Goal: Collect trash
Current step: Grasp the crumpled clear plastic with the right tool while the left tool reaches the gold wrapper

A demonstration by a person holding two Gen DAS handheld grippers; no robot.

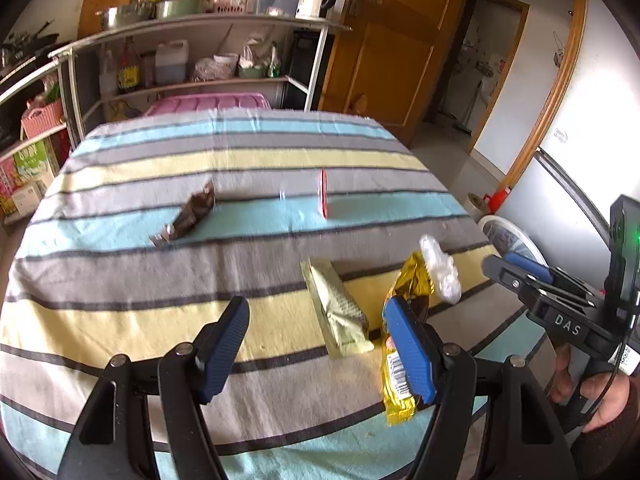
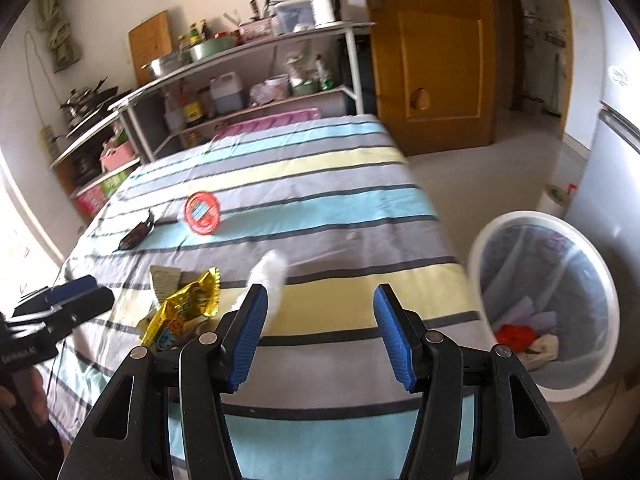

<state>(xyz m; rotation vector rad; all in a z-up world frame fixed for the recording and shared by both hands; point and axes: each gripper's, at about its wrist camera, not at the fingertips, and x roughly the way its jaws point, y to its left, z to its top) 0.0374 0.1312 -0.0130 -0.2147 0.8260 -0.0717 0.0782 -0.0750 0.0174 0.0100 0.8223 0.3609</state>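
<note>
Trash lies on a striped tablecloth. A gold foil snack wrapper lies at the front right, beside my left gripper's right finger. A pale green packet lies just left of it. A white crumpled plastic piece lies behind the gold wrapper. A brown wrapper and a red-rimmed lid lie farther back. My left gripper is open and empty. My right gripper is open and empty; the white plastic piece lies just past its left finger. The gold wrapper lies to its left.
A white trash bin with a clear liner and some trash stands on the floor right of the table. Metal shelves with kitchenware stand behind the table. A wooden door and a fridge are on the right.
</note>
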